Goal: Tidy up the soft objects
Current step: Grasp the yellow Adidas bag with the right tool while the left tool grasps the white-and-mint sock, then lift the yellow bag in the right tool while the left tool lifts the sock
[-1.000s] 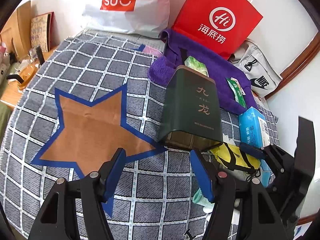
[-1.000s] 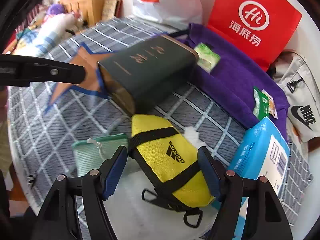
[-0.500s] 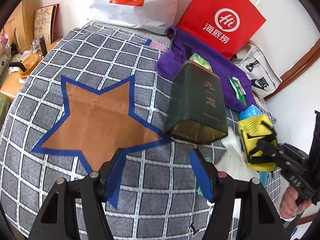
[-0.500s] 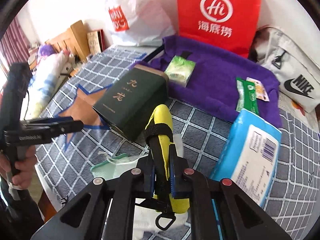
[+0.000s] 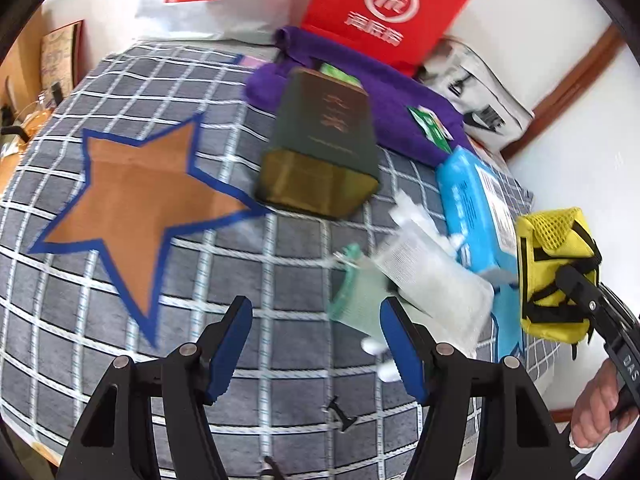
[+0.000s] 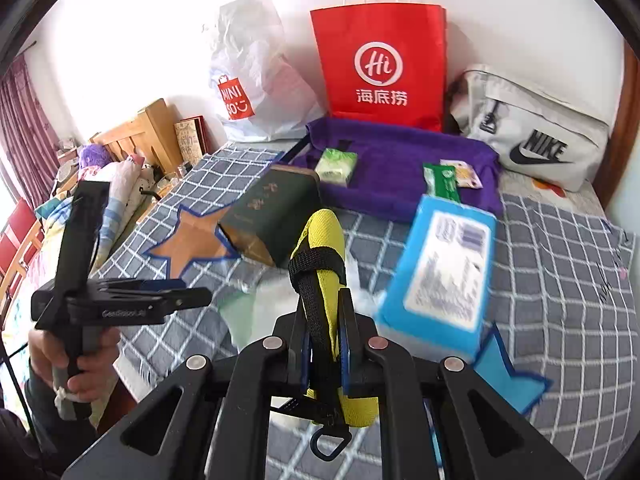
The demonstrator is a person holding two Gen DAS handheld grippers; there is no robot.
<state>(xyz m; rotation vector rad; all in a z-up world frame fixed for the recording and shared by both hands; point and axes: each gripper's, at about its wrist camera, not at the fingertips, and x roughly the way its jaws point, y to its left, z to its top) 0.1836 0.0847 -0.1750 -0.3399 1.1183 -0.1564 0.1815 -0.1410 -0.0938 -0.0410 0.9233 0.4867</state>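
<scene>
Right gripper (image 6: 324,344) pinches the yellow pouch (image 6: 322,248), lifted clear of the grey checked blanket (image 6: 560,264). Left gripper (image 5: 316,344) spread, nothing between its pads, over the blanket. Only the left view shows the pouch's mesh end and the white packet (image 5: 432,276) overlapping a green one (image 5: 352,300). Only the right view shows the left hand (image 6: 76,364) and the purple cloth tray (image 6: 400,148), which holds a green tissue pack (image 6: 336,164) and green sachet (image 6: 442,180). Dark green tin (image 6: 272,216) lies beside the blue wipes pack (image 6: 440,272).

Red paper bag (image 6: 382,60); dark, seemingly tin box (image 5: 326,142).
</scene>
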